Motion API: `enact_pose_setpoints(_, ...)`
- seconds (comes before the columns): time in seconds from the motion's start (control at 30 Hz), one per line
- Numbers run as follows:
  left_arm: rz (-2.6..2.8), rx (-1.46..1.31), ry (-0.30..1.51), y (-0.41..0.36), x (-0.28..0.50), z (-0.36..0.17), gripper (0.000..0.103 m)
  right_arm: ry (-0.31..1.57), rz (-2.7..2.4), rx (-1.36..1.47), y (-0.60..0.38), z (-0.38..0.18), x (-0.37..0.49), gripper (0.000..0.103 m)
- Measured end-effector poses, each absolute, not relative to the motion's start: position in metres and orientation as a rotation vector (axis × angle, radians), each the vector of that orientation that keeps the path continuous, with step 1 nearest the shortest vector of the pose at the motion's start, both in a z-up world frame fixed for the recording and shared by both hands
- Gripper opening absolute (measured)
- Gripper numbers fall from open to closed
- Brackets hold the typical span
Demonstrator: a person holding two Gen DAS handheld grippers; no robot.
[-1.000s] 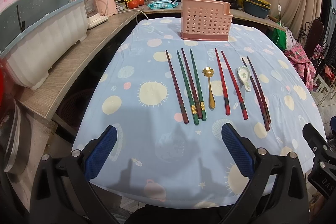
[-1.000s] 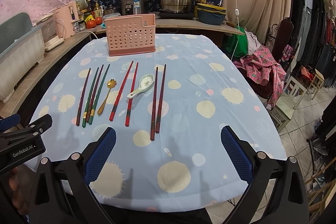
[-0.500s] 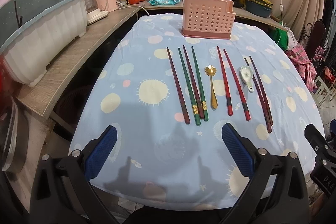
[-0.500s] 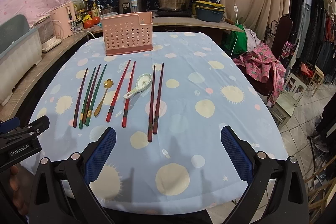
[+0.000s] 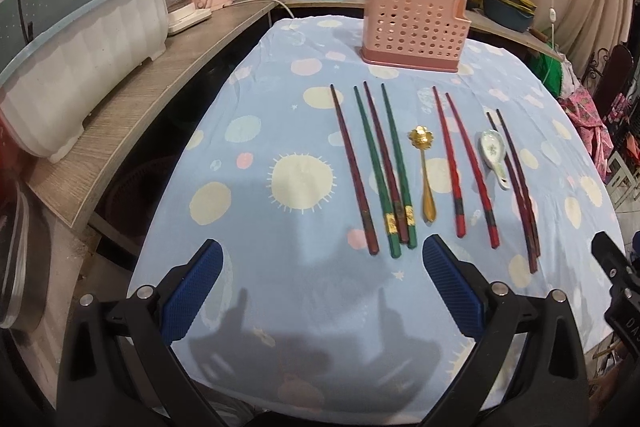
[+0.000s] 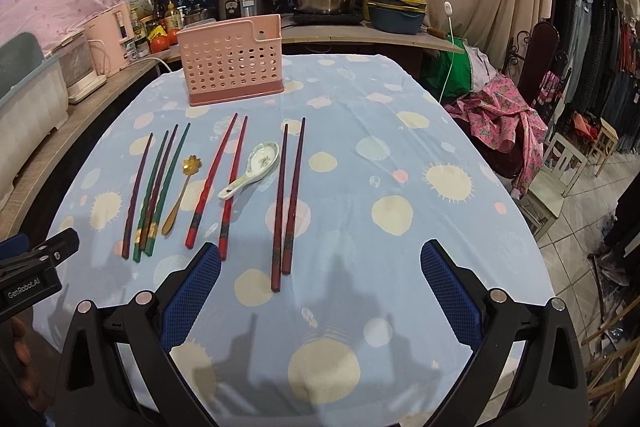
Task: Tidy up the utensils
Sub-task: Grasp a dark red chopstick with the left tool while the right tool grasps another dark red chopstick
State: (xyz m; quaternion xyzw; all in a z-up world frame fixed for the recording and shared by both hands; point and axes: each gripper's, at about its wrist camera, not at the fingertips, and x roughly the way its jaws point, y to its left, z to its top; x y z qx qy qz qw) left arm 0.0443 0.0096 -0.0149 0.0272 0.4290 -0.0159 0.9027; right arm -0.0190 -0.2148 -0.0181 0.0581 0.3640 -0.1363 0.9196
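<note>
Several chopsticks lie in a row on the blue cloth: green and dark red ones [image 5: 380,171] [image 6: 160,187], a red pair [image 5: 460,167] [image 6: 218,183], a dark pair [image 5: 516,187] [image 6: 288,199]. A gold spoon [image 5: 426,171] [image 6: 180,191] and a white ceramic spoon [image 5: 494,157] [image 6: 252,167] lie among them. A pink perforated utensil holder [image 5: 414,25] [image 6: 232,61] stands behind. My left gripper [image 5: 320,287] is open and empty, near the green chopsticks' ends. My right gripper [image 6: 320,287] is open and empty, near the dark pair's ends.
A wooden counter [image 5: 132,99] with a white dish rack [image 5: 80,59] runs along the left. Pots, a rice cooker [image 6: 244,1] and bottles stand at the back. A chair with pink cloth [image 6: 508,119] stands at the table's right side.
Both grippers have moved slightly forward toward the utensils. The utensils have not moved.
</note>
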Motion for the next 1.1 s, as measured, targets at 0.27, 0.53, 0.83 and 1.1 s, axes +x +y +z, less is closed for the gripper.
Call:
enact_pose_setpoints(0.27, -0.014, 0.047, 0.934, 0.018, 0.080, -0.037, 0.096, 0.757, -0.285, 0.129, -0.224, -0.031, 0.016, 0.096)
enact_pose_setpoints(0.53, -0.055, 0.054, 0.995, 0.011, 0.094, -0.064, 0.095, 0.793, -0.278, 0.138, -0.226, -0.046, 0.030, 0.096)
enact_pose_setpoints(0.83, -0.079, 0.051, 1.030, 0.008, 0.101, -0.081, 0.084, 0.824, -0.272, 0.149, -0.227, -0.053, 0.035, 0.096)
enact_pose_setpoints(1.1, -0.067, 0.054, 1.022, 0.015, 0.109, -0.085, 0.069, 0.843, -0.266, 0.145, -0.229, -0.061, 0.042, 0.087)
